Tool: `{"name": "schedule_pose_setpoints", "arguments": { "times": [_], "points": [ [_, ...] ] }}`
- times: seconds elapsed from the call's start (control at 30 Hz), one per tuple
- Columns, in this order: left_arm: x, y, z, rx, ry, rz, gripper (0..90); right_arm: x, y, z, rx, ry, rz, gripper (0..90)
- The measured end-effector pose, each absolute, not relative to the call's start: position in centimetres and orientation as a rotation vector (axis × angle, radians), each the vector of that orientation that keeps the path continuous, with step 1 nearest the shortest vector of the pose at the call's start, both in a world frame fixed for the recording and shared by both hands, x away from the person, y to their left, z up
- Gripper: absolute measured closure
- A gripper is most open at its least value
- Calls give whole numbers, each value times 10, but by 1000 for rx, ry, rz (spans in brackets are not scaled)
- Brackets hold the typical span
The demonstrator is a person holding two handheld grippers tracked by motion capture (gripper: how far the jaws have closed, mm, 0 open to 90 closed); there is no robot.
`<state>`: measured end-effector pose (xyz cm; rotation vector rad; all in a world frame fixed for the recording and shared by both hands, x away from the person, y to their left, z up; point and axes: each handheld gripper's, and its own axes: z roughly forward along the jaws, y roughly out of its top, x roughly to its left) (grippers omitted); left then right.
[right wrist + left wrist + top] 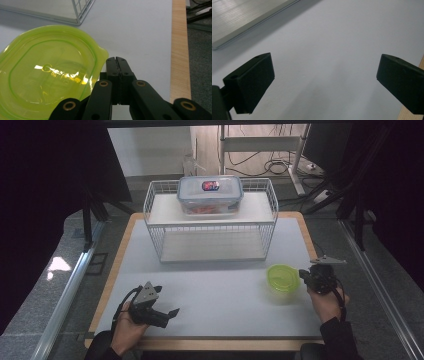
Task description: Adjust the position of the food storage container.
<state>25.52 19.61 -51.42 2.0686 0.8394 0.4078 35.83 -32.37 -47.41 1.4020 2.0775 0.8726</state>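
Observation:
A round container with a lime-green lid stands on the white table top at the right. In the right gripper view the green lid is large and close, its small tab toward the jaws. My right gripper sits just right of the container; its jaws are pressed together with nothing between them, tips beside the lid's rim. My left gripper rests low near the front left of the table, pointing right. Its jaws stand wide apart over bare white surface.
A white wire rack with two shelves stands at the back middle. A clear lidded food box sits on its top shelf. The table's wooden edge runs close to the right gripper. Dark curtains hang at both sides.

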Motion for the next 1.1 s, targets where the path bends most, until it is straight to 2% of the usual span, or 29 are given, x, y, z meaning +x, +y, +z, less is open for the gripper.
{"name": "schedule_pose_setpoints", "arguments": {
  "times": [1.1],
  "points": [
    [256,194,-516,2087,840,394,15,353,-287,-479,1394,2227,980,886]
  ]
}}
